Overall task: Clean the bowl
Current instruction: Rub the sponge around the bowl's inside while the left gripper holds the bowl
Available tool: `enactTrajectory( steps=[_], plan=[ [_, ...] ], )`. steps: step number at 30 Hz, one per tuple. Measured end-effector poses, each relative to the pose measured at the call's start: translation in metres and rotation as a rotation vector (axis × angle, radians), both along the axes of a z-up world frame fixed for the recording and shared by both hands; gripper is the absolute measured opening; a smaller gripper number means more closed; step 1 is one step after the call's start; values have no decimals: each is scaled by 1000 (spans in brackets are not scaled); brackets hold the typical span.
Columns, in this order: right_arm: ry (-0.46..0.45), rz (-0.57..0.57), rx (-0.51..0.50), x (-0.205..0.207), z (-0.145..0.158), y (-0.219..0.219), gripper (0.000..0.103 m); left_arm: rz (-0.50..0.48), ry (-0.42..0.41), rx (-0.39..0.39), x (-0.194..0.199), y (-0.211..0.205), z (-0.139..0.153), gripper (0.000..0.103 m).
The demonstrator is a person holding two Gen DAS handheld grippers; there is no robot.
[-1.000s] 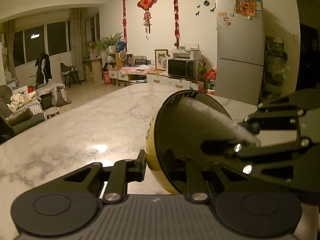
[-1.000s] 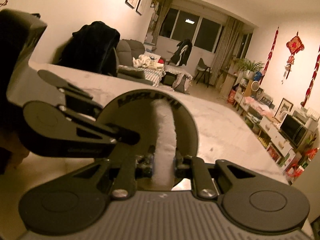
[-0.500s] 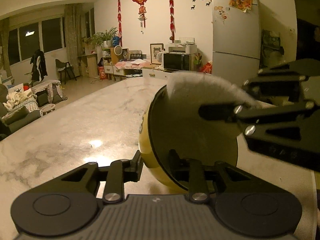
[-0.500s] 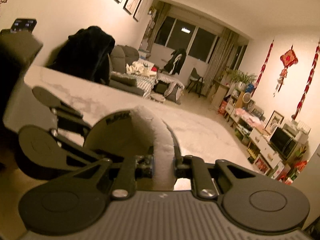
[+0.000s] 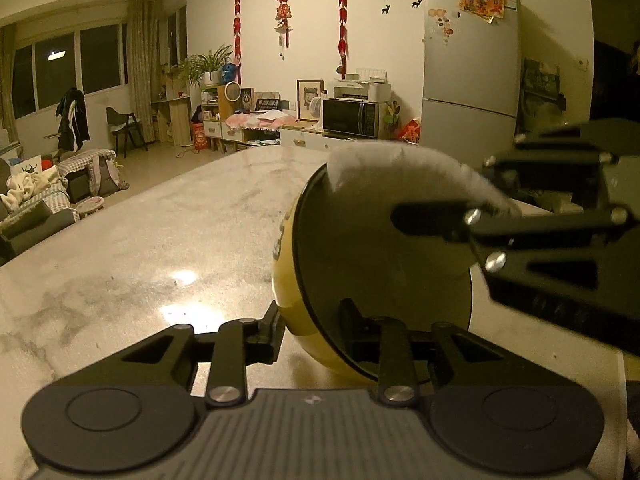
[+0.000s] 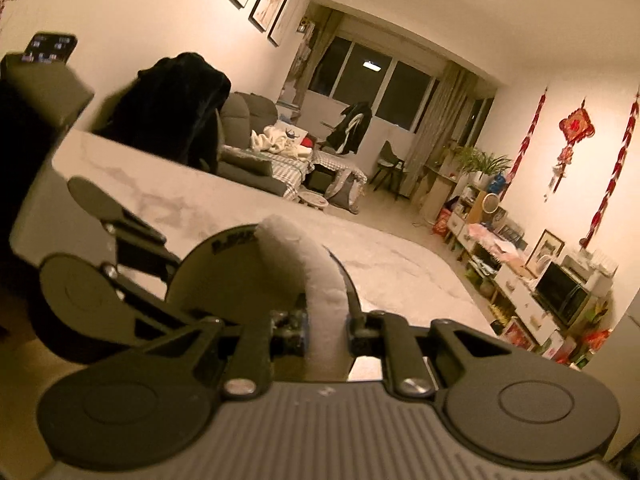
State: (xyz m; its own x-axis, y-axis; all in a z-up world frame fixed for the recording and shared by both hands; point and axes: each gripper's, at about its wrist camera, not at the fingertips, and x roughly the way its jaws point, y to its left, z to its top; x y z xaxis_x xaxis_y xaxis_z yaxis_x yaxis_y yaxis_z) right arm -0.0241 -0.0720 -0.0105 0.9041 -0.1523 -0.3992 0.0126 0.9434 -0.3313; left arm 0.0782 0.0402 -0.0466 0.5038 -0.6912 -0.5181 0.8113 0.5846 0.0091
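Note:
A yellow bowl [image 5: 285, 280] with a dark inside [image 5: 380, 264] is tipped on its side above the marble table [image 5: 160, 240]. My left gripper [image 5: 312, 324] is shut on its lower rim, one finger outside and one inside. From the right, my right gripper [image 5: 436, 220] presses a white cloth [image 5: 400, 168] over the bowl's upper rim. In the right wrist view, the right gripper [image 6: 326, 324] is shut on the cloth [image 6: 316, 272], which curves over the bowl [image 6: 224, 276]. The left gripper [image 6: 160, 252] reaches in from the left.
The marble table [image 6: 400, 264] stretches far ahead in both views. Beyond its far edge a dark coat [image 6: 172, 108] hangs over a chair. A fridge [image 5: 468, 68] and a microwave [image 5: 348, 118] stand against the back wall, well away.
The cloth has slid from deep inside the bowl up onto its upper rim. The right gripper rose with it. The left gripper kept its hold on the bowl.

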Motion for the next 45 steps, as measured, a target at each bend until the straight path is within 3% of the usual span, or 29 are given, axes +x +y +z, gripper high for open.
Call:
enactTrajectory(
  steps=[6,9,14,18,22,26,45],
  plan=[
    [22,7,21,1,-6,1,18,13,104,-49,10,4,-3,27],
    [32,11,32,2,-8,1,18,24,107,-67,10,6,-3,25],
    [53,20,55,3,-12,2,19,62,42,-76,8,9,5,17],
    [83,67,159,7,-8,7,19,100,-50,-90,1,13,12,7],
    [82,63,134,9,-10,10,19,100,-64,-89,0,12,13,8],
    [81,61,145,8,-8,8,20,70,-6,-82,3,6,7,20],
    [41,69,200,-8,10,-3,29,24,21,-64,3,5,1,24]
  ],
)
